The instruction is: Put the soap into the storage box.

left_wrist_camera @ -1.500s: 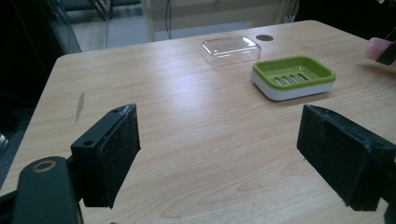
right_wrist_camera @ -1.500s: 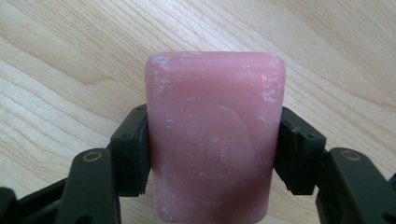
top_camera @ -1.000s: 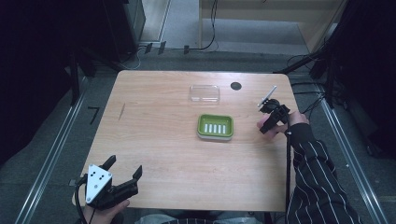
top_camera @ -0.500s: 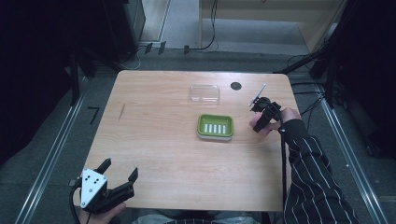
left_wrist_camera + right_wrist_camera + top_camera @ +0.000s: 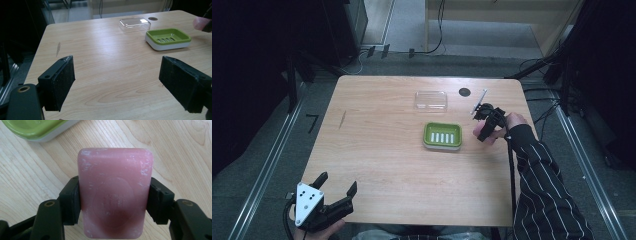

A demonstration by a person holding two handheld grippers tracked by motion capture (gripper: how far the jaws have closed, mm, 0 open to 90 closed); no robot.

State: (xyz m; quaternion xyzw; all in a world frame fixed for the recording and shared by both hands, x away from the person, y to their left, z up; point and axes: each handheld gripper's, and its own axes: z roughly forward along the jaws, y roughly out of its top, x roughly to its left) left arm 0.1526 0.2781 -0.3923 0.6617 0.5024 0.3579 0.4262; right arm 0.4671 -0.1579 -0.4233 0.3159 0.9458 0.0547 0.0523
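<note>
A pink bar of soap [image 5: 115,195] is clamped between the jaws of my right gripper [image 5: 115,183], just above the wooden table. In the high view the right gripper [image 5: 482,130] hovers close to the right side of a green soap dish [image 5: 442,135] on a white base, whose corner shows as the dish [image 5: 32,128] in the right gripper view. My left gripper [image 5: 338,181] is open and empty at the table's near left corner. Its jaws stand wide apart in the left gripper view [image 5: 125,85], with the dish [image 5: 168,37] far ahead.
A clear plastic lid [image 5: 431,100] lies behind the dish, and beside it is a round black spot [image 5: 464,92] on the table [image 5: 377,150]. A striped sleeve [image 5: 542,190] reaches in along the right edge. Dark floor and rails surround the table.
The right gripper has carried the soap leftward, closer to the green dish. The left gripper has drifted slightly left and toward the near edge, still open.
</note>
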